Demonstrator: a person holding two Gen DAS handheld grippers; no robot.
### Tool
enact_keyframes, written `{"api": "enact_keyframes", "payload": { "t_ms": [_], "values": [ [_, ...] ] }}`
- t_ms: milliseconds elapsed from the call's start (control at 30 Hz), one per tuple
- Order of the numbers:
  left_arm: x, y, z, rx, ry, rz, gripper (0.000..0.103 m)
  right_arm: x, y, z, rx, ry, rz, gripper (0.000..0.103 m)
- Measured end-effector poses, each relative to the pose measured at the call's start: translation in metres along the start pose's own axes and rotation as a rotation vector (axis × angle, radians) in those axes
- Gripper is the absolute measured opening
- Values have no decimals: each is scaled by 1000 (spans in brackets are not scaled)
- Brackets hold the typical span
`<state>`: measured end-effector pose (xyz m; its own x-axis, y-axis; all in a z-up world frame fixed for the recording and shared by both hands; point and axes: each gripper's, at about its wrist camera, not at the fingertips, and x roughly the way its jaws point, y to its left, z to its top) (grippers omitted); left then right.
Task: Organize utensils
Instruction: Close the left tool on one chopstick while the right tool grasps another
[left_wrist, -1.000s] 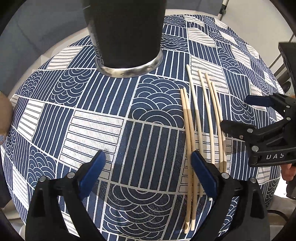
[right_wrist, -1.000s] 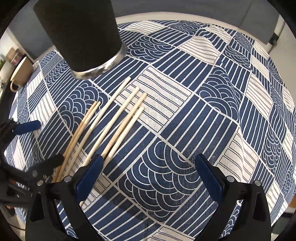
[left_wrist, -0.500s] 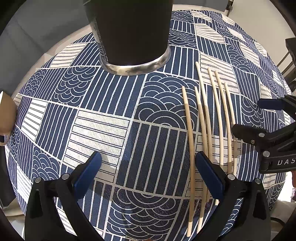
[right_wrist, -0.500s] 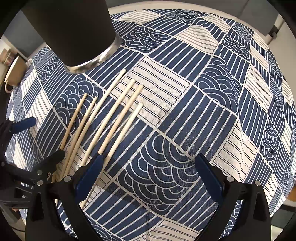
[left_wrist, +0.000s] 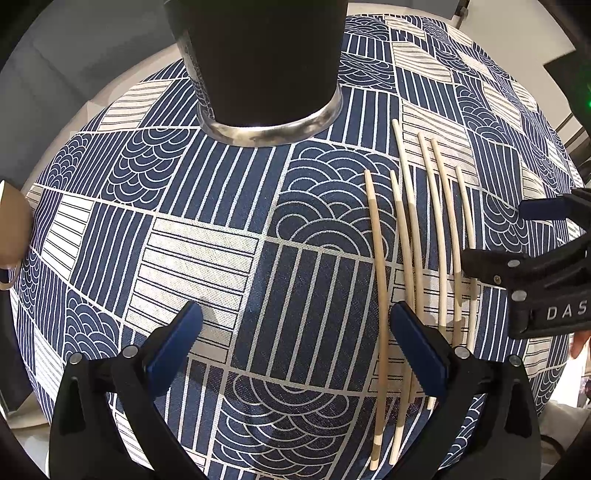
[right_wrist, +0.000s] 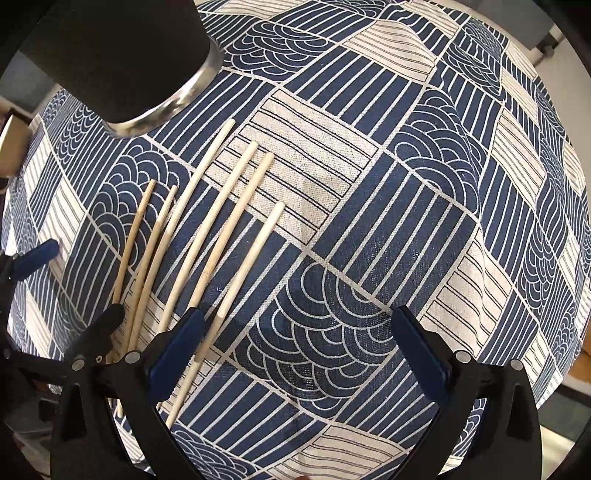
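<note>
Several pale wooden chopsticks (left_wrist: 380, 258) lie roughly side by side on the blue-and-white patterned tablecloth (left_wrist: 203, 240), right of centre in the left wrist view. A black cup (left_wrist: 258, 74) with a silver rim at its foot stands behind them. My left gripper (left_wrist: 295, 343) is open above the cloth, its right finger over the near ends of the chopsticks, nothing between the pads. In the right wrist view the chopsticks (right_wrist: 236, 225) fan out at lower left, the cup (right_wrist: 110, 55) at top left. My right gripper (right_wrist: 299, 347) is open, its left finger over the sticks' near ends.
A beige mug (left_wrist: 11, 229) shows at the left edge of the table, also in the right wrist view as the mug (right_wrist: 11, 147). The right gripper's body (left_wrist: 535, 280) sits close beside the chopsticks. Patterned cloth (right_wrist: 406, 221) stretches to the right.
The two leftmost chopsticks have spread apart. My right gripper has moved towards the chopsticks, its left finger now over their near ends. The left gripper's jaws opened slightly wider.
</note>
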<state>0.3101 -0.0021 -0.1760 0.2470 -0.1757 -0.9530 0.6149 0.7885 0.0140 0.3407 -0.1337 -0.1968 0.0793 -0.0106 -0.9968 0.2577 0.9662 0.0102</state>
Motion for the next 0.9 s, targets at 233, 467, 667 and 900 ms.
{"api": "enact_keyframes", "payload": {
  "t_ms": [233, 467, 667, 900],
  "values": [
    [-1, 0, -4, -40, -14, 11, 99, -3, -2, -12, -6, -26, 0, 96],
    [-11, 3, -18, -111, -38, 30, 77, -20, -10, -47, -21, -58, 2, 70],
    [-23, 17, -29, -207, -32, 45, 31, -32, -22, -64, -73, -95, 7, 14],
    [-30, 34, -49, -339, 3, 1, 5, -29, -60, -72, -58, -81, 44, 4]
  ]
}}
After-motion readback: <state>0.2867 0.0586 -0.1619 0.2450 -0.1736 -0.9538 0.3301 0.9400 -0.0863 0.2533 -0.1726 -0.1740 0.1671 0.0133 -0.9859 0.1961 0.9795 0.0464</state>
